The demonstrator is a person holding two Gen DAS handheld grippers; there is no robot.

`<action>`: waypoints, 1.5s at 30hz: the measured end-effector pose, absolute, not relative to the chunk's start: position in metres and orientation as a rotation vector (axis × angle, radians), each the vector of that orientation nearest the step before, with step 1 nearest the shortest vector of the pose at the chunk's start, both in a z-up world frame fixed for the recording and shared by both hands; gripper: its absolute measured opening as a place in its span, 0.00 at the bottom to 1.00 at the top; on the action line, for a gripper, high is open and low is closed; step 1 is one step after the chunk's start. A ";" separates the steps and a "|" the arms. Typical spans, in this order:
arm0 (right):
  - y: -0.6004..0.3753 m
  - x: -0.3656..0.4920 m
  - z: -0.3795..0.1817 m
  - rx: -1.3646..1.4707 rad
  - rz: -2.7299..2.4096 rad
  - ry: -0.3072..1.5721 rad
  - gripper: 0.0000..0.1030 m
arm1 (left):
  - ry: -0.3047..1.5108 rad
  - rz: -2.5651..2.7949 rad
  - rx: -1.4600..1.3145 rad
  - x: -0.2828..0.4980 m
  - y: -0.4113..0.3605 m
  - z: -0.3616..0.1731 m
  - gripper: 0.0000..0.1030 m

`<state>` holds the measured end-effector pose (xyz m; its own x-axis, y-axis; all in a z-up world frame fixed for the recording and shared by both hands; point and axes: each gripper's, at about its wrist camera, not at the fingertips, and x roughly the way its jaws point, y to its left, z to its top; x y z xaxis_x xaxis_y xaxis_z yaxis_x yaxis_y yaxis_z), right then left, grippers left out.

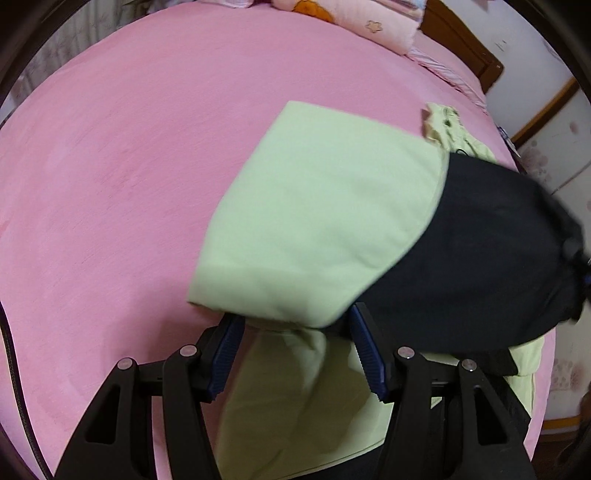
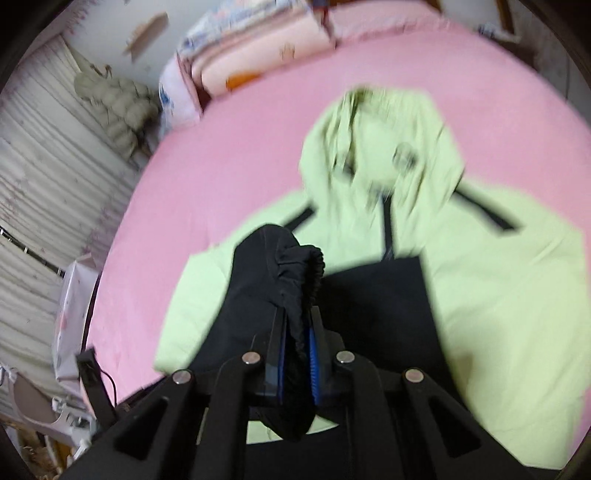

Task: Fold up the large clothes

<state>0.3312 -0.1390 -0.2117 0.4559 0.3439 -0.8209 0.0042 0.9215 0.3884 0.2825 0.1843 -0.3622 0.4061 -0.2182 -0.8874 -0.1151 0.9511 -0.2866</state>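
The jacket (image 1: 325, 206), pale green with black lower parts, lies spread on the pink bed sheet (image 1: 129, 166), toward the right side of the bed as I see it through my left wrist camera. Here a green sleeve is laid over across the body, its black end (image 1: 487, 251) reaching off to the right. My left gripper (image 1: 295, 325) stands with its jaws apart, and a fold of green cloth runs between the blue pads (image 1: 229, 347); I cannot see either pad pressing on it, so I read this claw as open around the cloth, not gripping. Folded pink blankets (image 1: 388, 26) sit at the far end of the bed, beside a wooden headboard (image 1: 465, 48).

Through my right wrist camera, which is blurred, the jacket lies front up with its hood (image 2: 380, 129) toward the far end of the bed and a black zip line down the middle. My right gripper (image 2: 297, 328) has its jaws nearly together, pinching the black sleeve cuff (image 2: 295, 269), whose gathered elastic edge bunches up above the fingertips. The cuff is raised above the jacket's black front panel (image 2: 376, 306). A curtain (image 2: 44, 177) hangs at the left.
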 end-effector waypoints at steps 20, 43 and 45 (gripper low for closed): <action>-0.231 0.308 -0.159 0.320 0.006 1.010 0.09 | 1.149 0.066 -0.252 0.277 0.167 -0.362 0.10; -0.300 0.279 -0.300 0.343 -0.071 1.254 0.37 | 1.253 -0.299 -0.096 0.257 0.164 -0.330 0.64; -0.304 0.281 -0.296 0.349 -0.064 1.240 0.39 | 1.249 -0.340 -0.091 0.259 0.169 -0.317 0.64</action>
